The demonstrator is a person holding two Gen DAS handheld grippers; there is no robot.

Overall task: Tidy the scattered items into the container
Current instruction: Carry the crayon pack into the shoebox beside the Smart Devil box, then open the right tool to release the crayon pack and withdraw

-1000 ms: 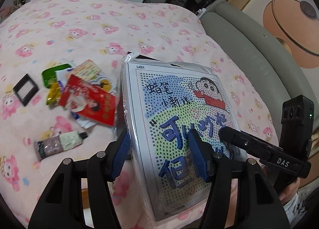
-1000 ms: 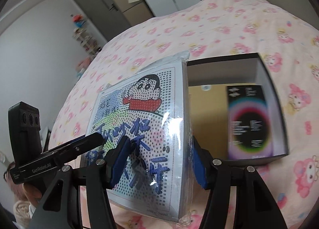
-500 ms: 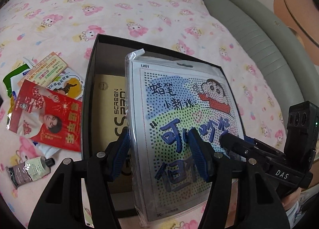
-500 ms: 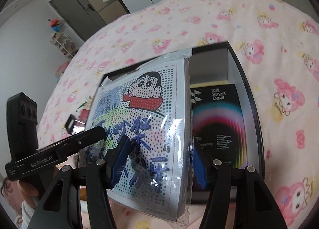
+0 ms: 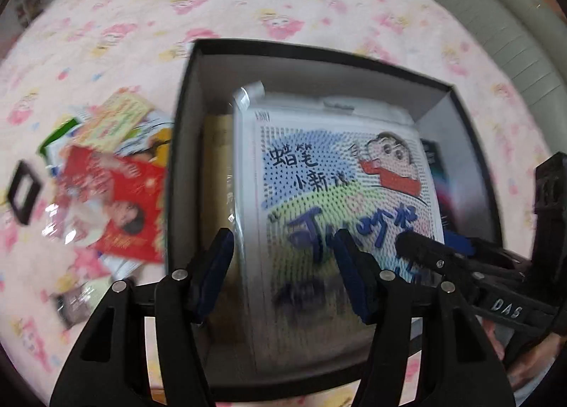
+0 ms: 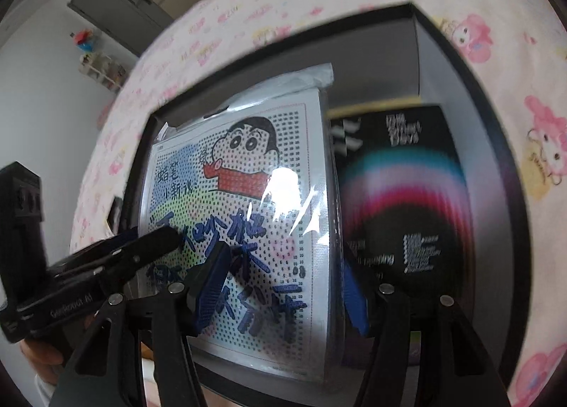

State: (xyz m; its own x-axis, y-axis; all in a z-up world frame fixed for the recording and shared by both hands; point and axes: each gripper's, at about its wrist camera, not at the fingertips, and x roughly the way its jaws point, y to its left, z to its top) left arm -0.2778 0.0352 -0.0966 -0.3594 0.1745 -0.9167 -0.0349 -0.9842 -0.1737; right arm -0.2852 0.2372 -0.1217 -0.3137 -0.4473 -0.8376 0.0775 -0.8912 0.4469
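Note:
A flat plastic-wrapped cartoon craft kit is held between both grippers, low inside the black open box. My left gripper is shut on the kit's left edge. My right gripper is shut on its right edge; the kit also shows in the right wrist view. Each gripper appears in the other's view: the right one, the left one. In the box lie a black rainbow-print carton and a tan carton.
Left of the box on the pink patterned bedspread lie a red packet, several other packets, a small black frame and a small tube. A grey padded bed edge runs along the right.
Both grippers have carried the kit forward and down from above the bedspread into the box. The box now fills both views.

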